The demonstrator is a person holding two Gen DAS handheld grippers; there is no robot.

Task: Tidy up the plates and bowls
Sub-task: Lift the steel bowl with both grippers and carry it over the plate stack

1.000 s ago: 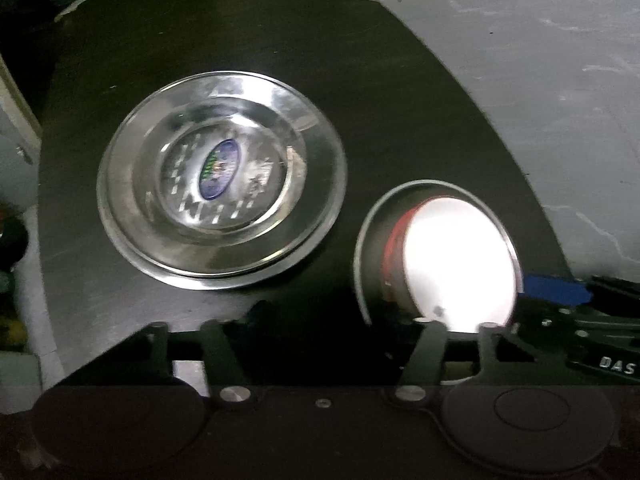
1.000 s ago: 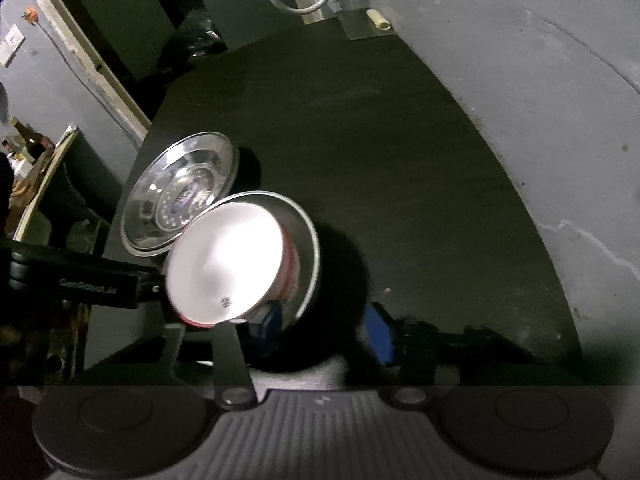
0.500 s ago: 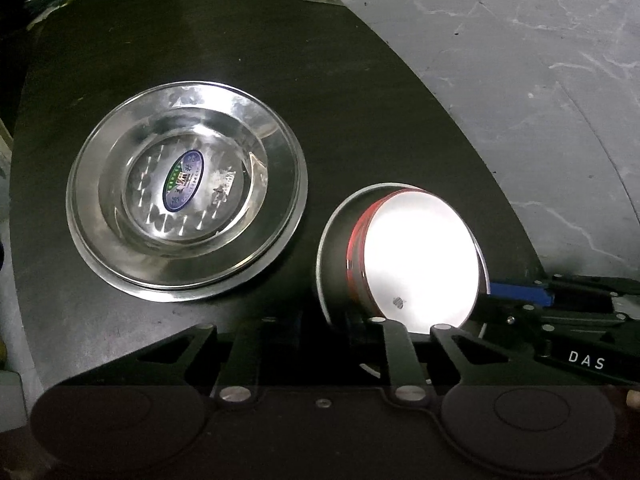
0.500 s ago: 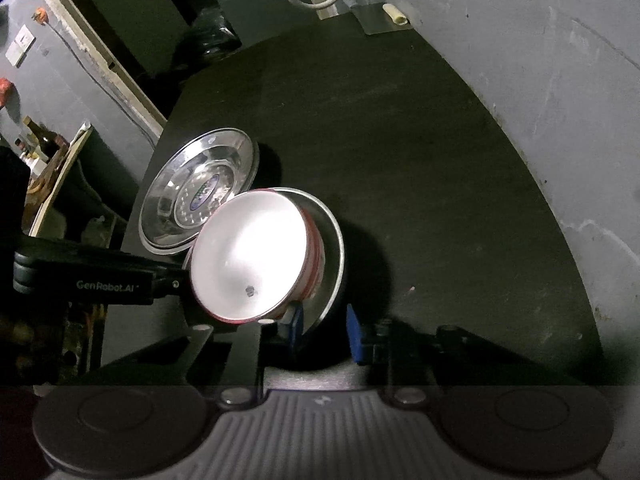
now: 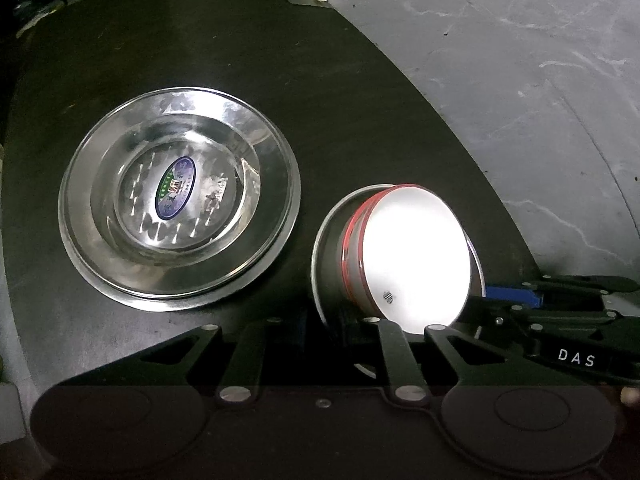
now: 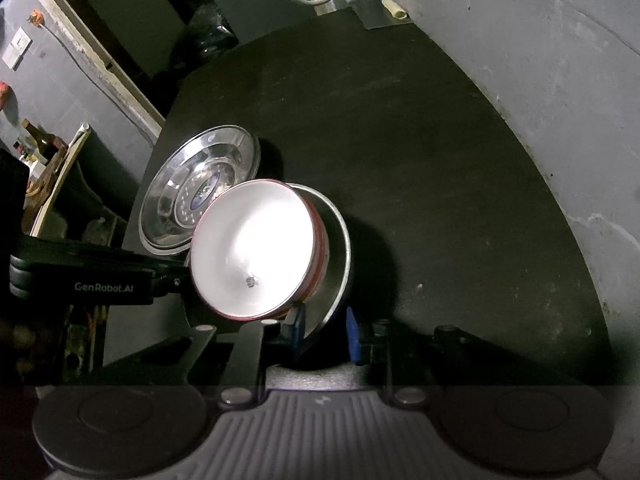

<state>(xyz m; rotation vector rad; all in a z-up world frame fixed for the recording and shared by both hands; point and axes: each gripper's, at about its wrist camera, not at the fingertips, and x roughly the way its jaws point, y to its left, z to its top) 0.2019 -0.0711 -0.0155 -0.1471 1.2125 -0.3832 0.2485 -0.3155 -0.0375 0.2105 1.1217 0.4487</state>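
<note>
- The white bowl (image 5: 416, 256), red-banded on its outer wall, sits tilted inside a steel plate (image 5: 326, 252) that is itself tipped up off the dark bench (image 5: 340, 80), both raised near the bench's front edge.
- In the left wrist view the left claw (image 5: 352, 320) is pressed nearly together at the lower rims of bowl and plate; exactly which rim its pads pinch is hidden in shadow.
- In the right wrist view the right claw (image 6: 324, 332) straddles the steel plate's (image 6: 340, 248) lower edge, one blue pad (image 6: 296, 328) inside and the other outside; its jaws are closing, and contact with the metal cannot be told for certain.
- The white bowl (image 6: 252, 248) faces this camera, its glare hiding most of the inside.
- To the left, well clear of both claws, a steel dish stack (image 5: 180, 200) lies flat on the bench: a smaller labelled dish nested in a wider plate, with another rim showing beneath.
- Count: one white bowl, one tilted steel plate, one flat stack of at least two steel pieces, two claws.
- Grey floor (image 5: 520, 60) surrounds the bench's curved edge.
</note>
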